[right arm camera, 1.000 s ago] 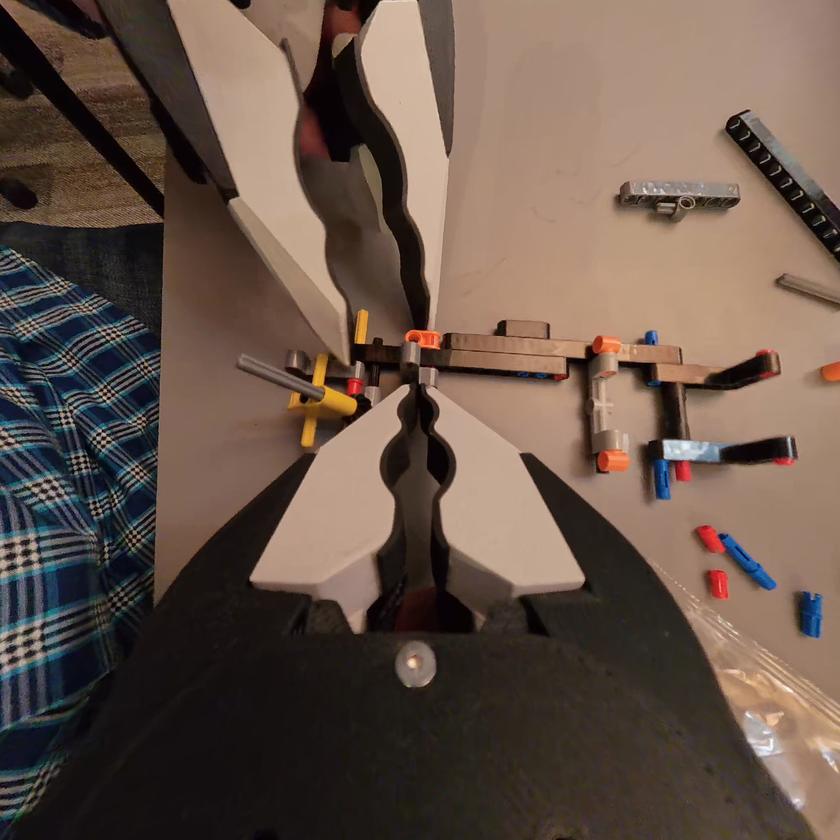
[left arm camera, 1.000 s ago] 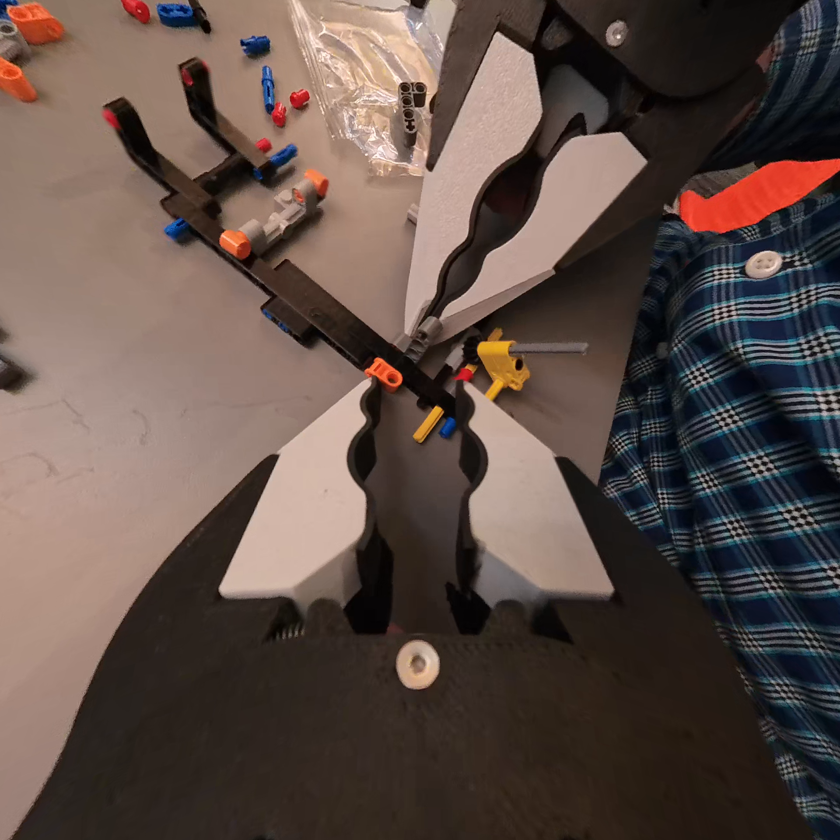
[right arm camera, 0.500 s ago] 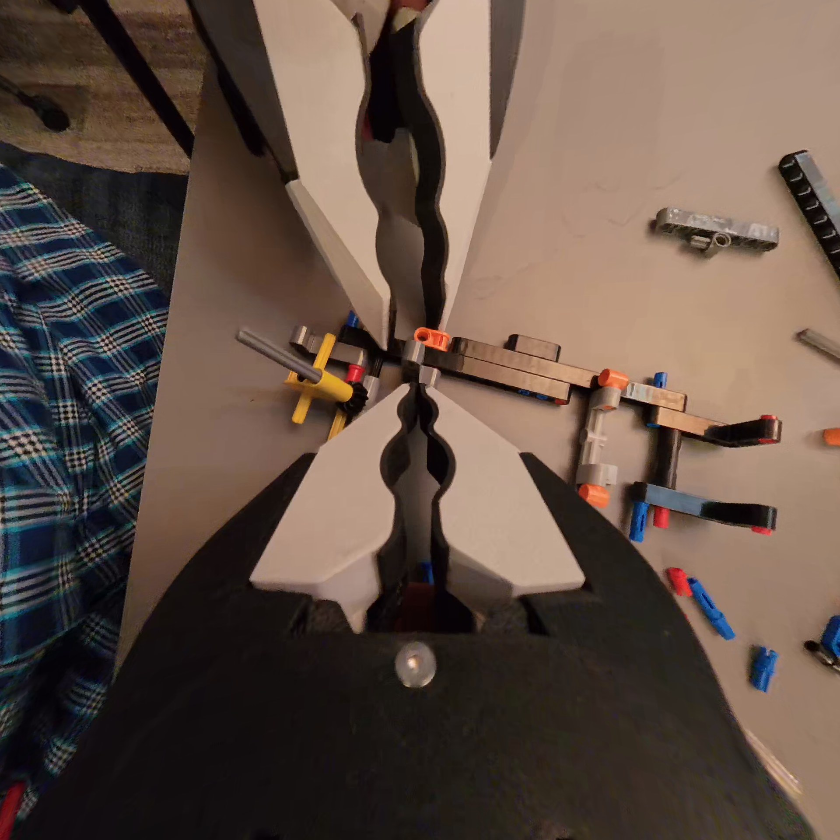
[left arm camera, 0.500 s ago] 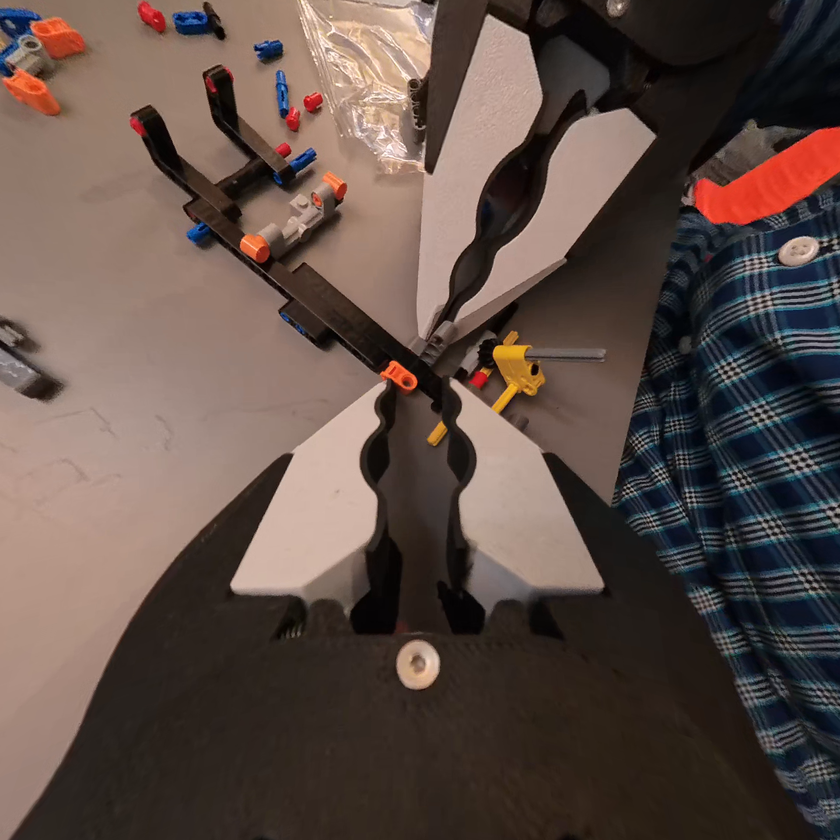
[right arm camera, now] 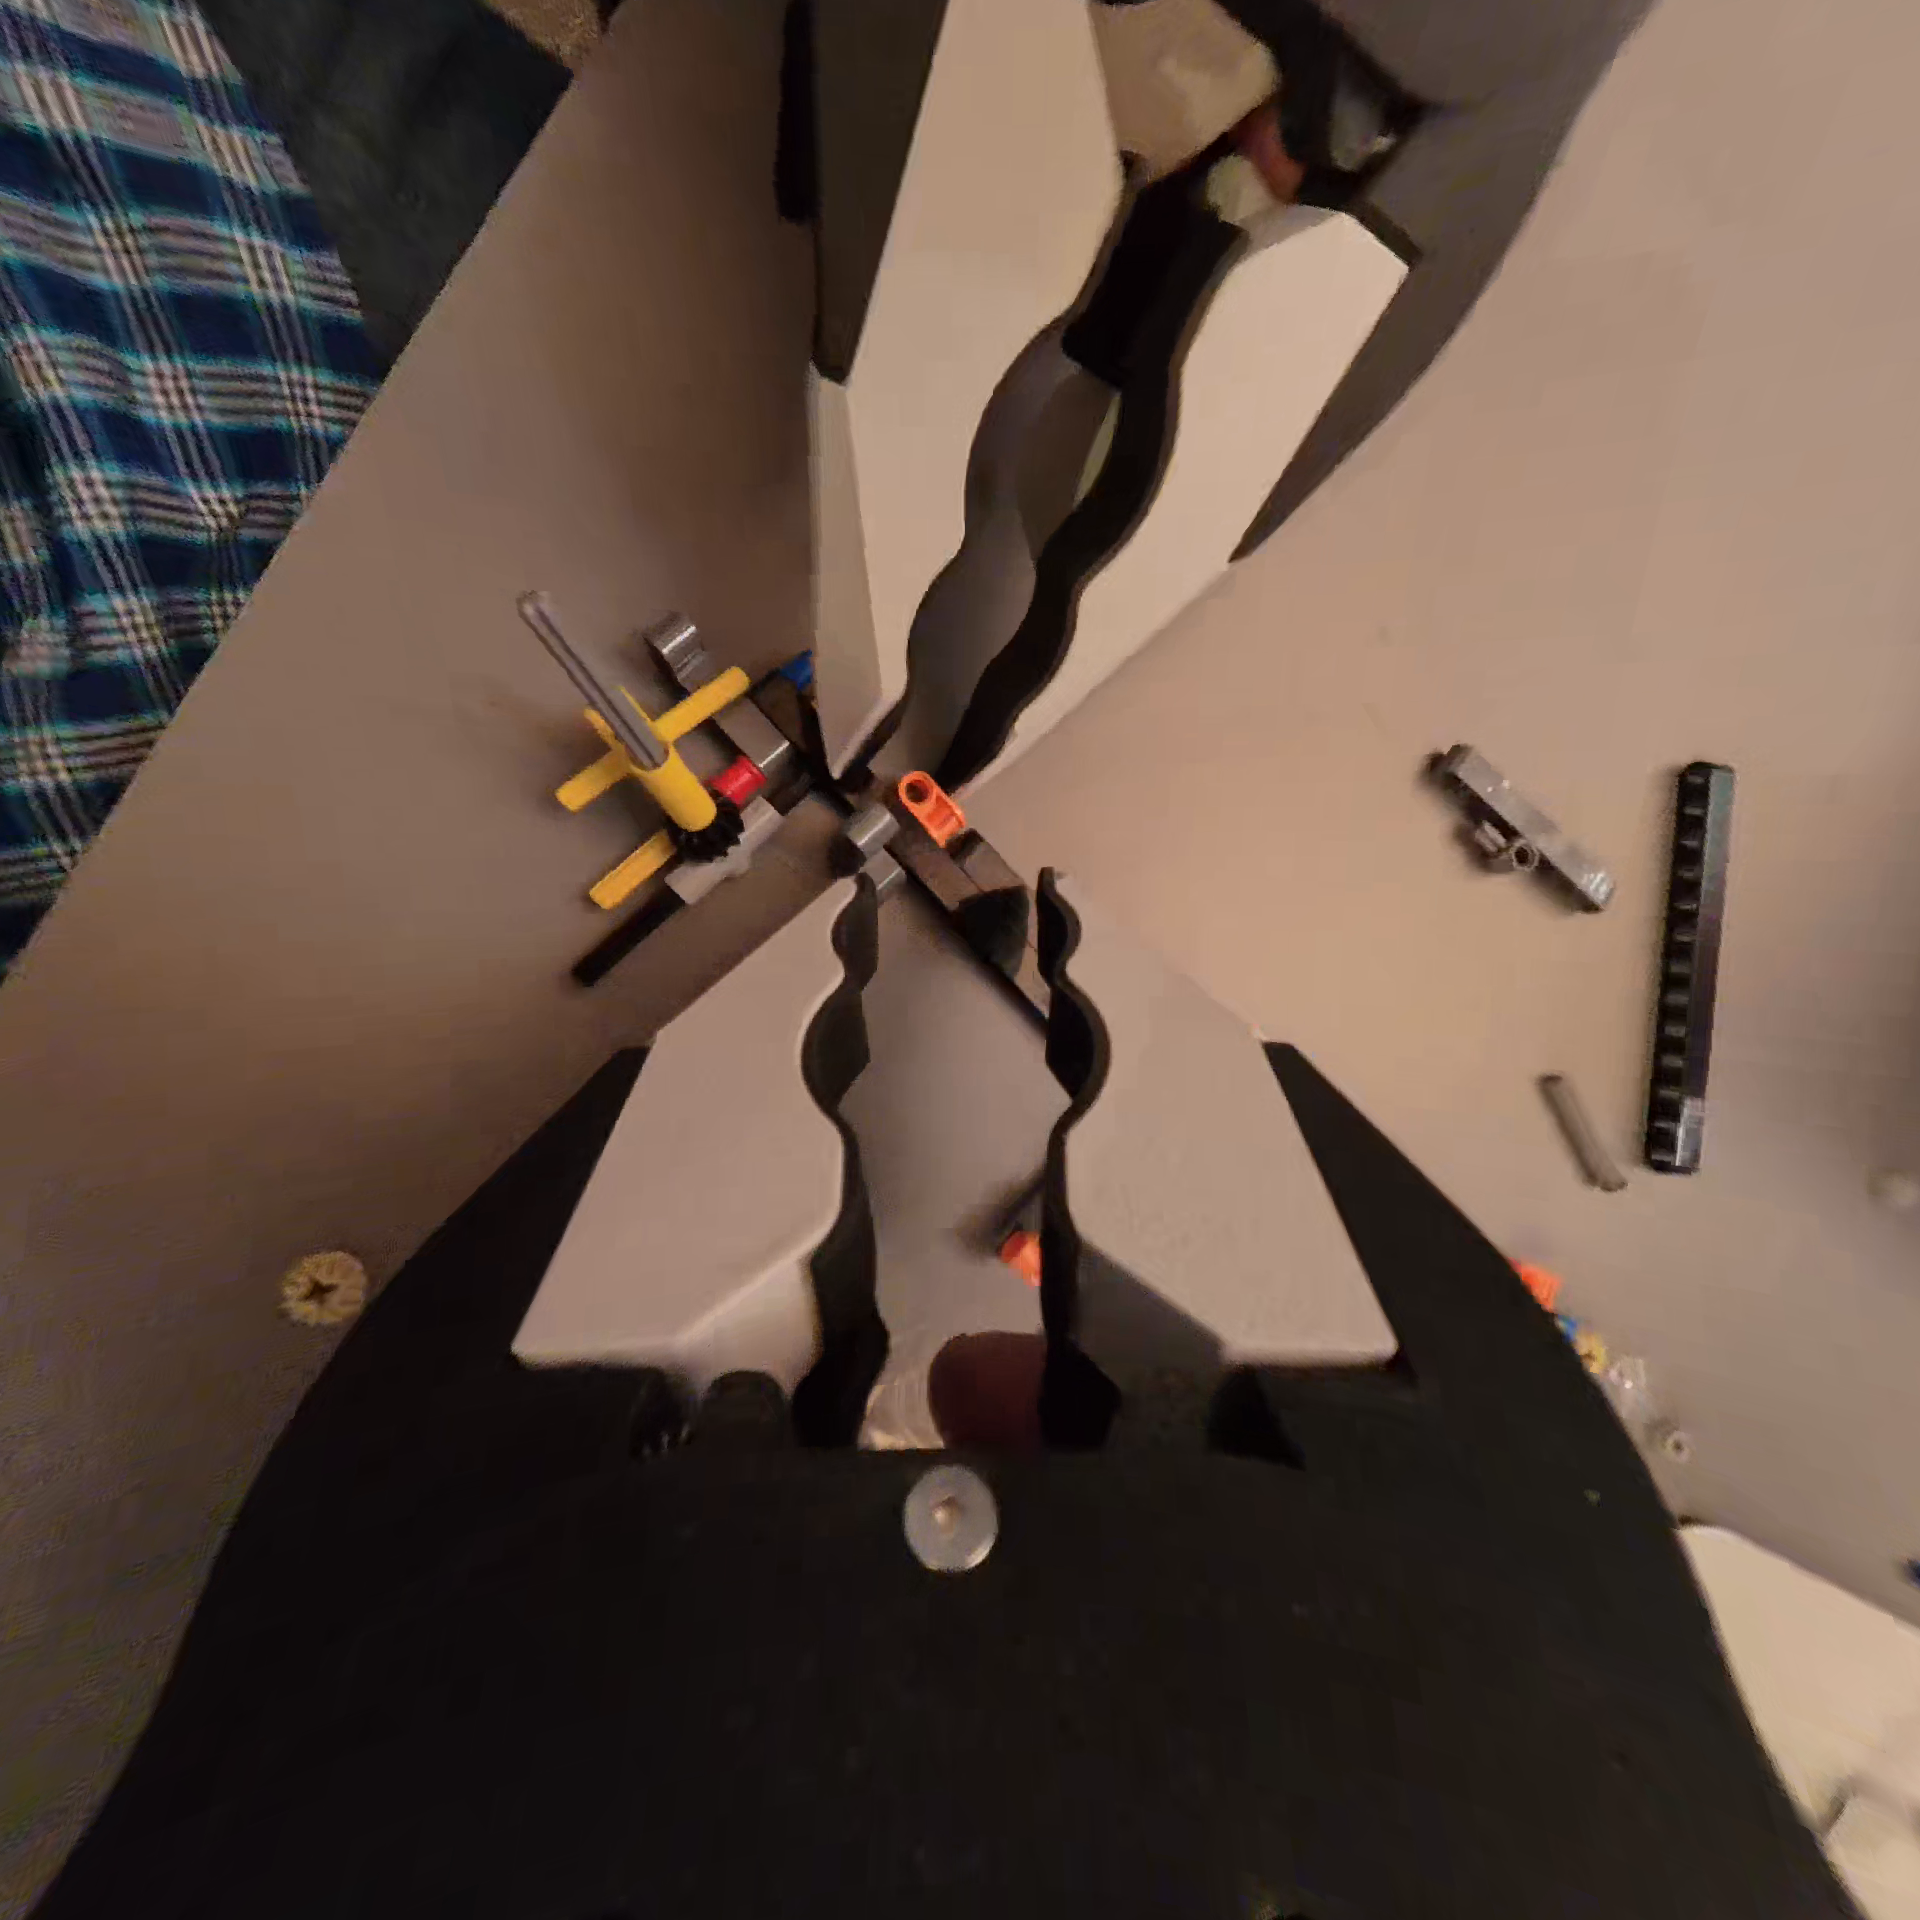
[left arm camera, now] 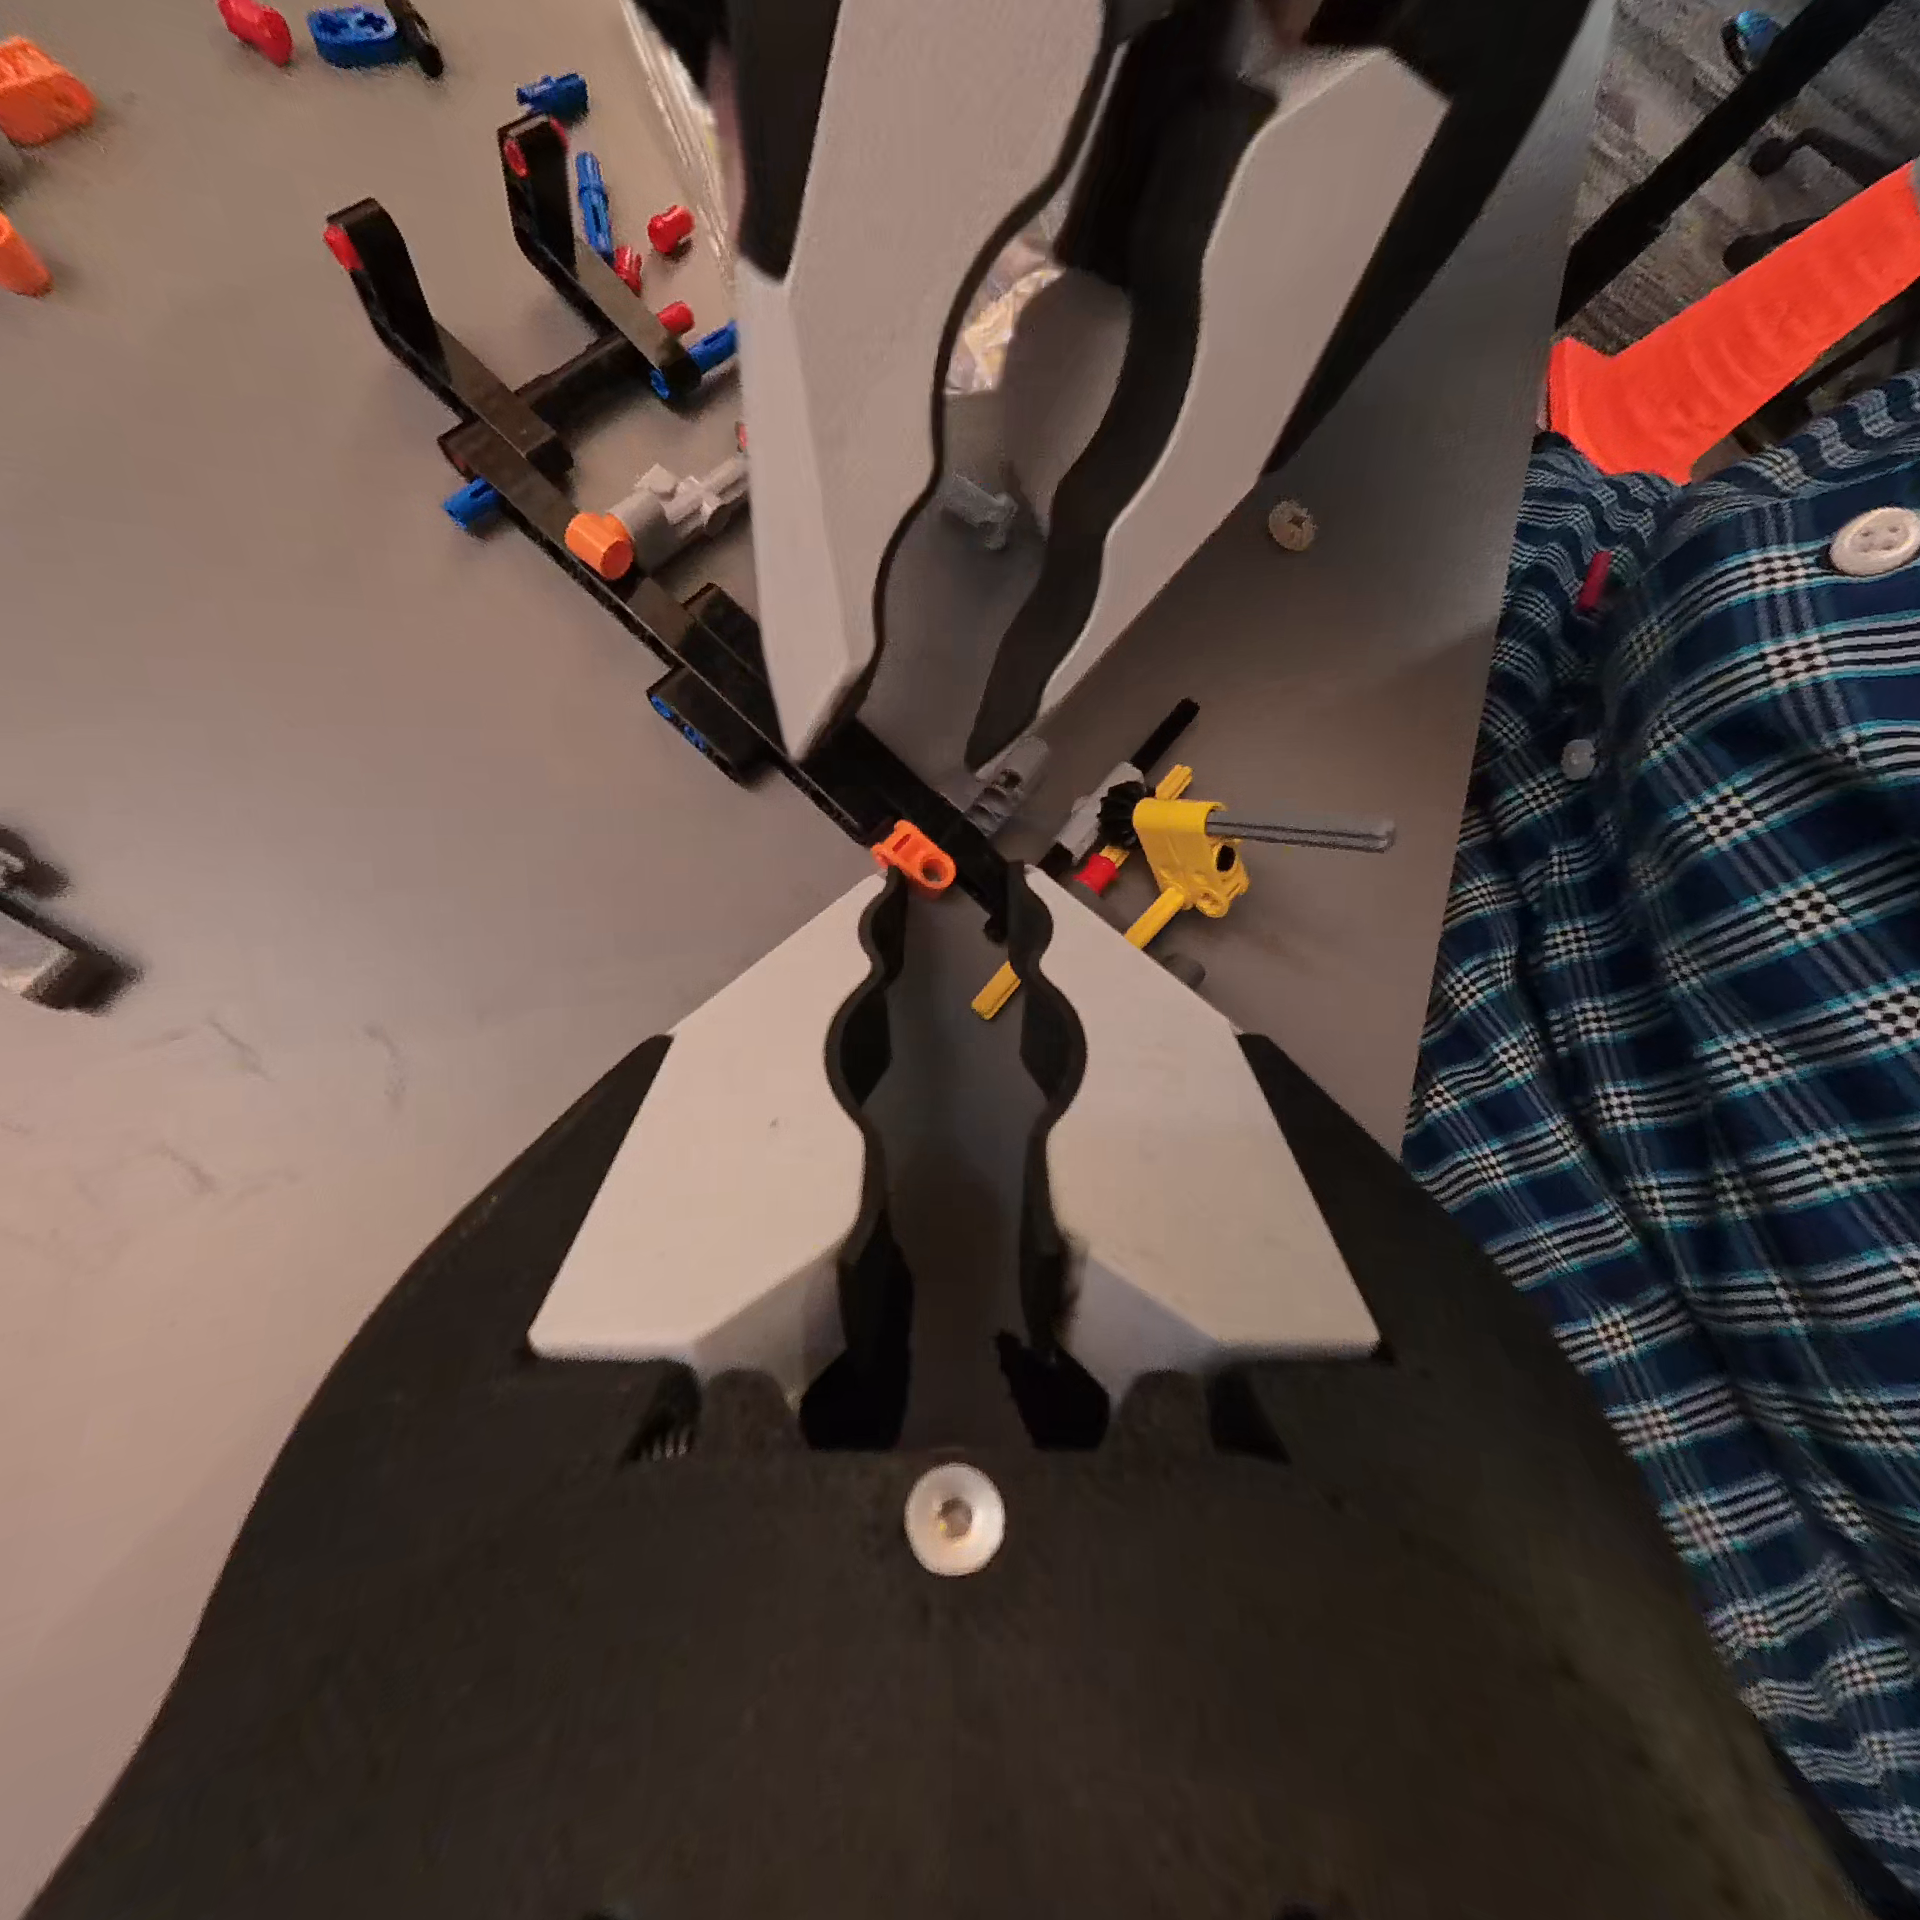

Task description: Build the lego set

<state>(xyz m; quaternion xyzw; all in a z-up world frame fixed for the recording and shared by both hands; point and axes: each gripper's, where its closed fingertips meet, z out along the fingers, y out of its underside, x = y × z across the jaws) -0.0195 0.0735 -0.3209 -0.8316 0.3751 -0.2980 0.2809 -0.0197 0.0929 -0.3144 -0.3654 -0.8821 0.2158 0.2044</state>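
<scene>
Black beams formed the long lego assembly (left arm camera: 717, 665), which lay on the grey table (left arm camera: 260, 831) with an orange connector (left arm camera: 914, 857) near one end and a yellow piece (left arm camera: 1184, 847) carrying a grey axle (left arm camera: 1299, 834) beyond it. Across that end the left hand-held gripper (left arm camera: 951, 899) was closed narrowly on the black beam beside the orange connector. Opposite it, the right hand-held gripper (right arm camera: 951, 883) stood partly open, its fingers (right arm camera: 1060, 935) straddling the beam with a gap showing. Loose red and blue pins (left arm camera: 634, 239) lay farther along the table, and a plaid shirt (left arm camera: 1714, 1039) showed at the edge.
</scene>
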